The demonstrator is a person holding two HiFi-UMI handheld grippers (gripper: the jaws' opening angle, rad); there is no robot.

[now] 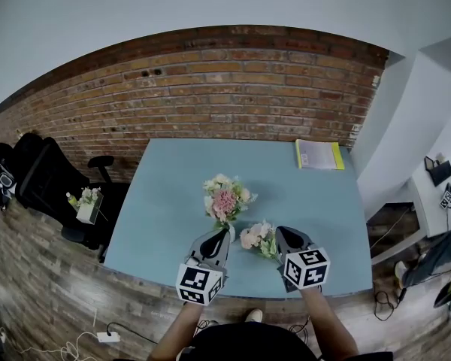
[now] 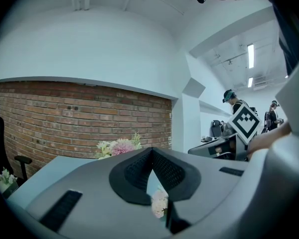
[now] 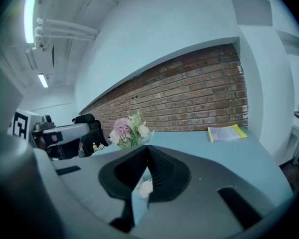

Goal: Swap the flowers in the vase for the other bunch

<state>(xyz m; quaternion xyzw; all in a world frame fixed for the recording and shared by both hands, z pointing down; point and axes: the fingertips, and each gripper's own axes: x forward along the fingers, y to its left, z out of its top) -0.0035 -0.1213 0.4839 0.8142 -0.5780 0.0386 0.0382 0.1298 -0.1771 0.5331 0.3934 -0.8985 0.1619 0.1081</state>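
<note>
A bunch with a big pink bloom point(image 1: 224, 199) stands upright over the light blue table point(image 1: 165, 201). A white vase point(image 1: 230, 232) shows at its foot. My left gripper point(image 1: 224, 235) is shut right there, at the stems; the jaws hide the grip itself. In the left gripper view the jaws point(image 2: 150, 156) meet, with the pink bunch point(image 2: 117, 146) just beyond them. My right gripper point(image 1: 279, 237) is shut at the green end of a peach and cream bunch point(image 1: 257, 238), which hangs to its left. A cream bloom point(image 3: 146, 187) shows under the right jaws point(image 3: 148, 151).
A yellow booklet point(image 1: 319, 155) lies on the table's far right corner. A black office chair point(image 1: 41, 175) and a small stand with a plant point(image 1: 86, 204) are left of the table. A brick wall point(image 1: 210, 89) runs behind. People point(image 2: 231, 101) stand far right.
</note>
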